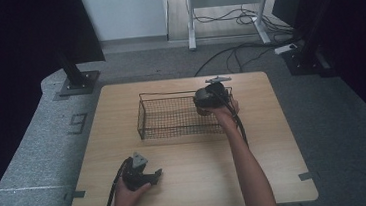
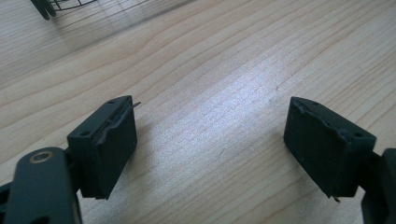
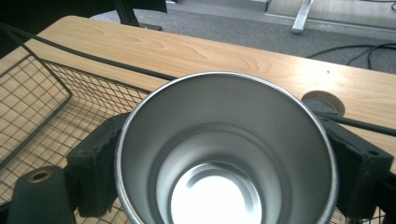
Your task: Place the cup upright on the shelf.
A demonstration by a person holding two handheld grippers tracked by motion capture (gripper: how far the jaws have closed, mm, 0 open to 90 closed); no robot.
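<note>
Your right hand-held gripper (image 1: 205, 101) grips a shiny metal cup (image 3: 224, 149), its two black jaws pressed against opposite sides of the cup's wall. In the right gripper view you look straight down into the cup, which is open at the top with a bright base showing inside. From the high view, you hold the cup over the right end of a black wire basket (image 1: 172, 115) that sits on the middle of the wooden bench (image 1: 188, 183). Your left hand-held gripper (image 1: 150, 176) rests low over the near left part of the bench, well apart from the basket. Its jaws stand wide apart with bare wood between them.
</note>
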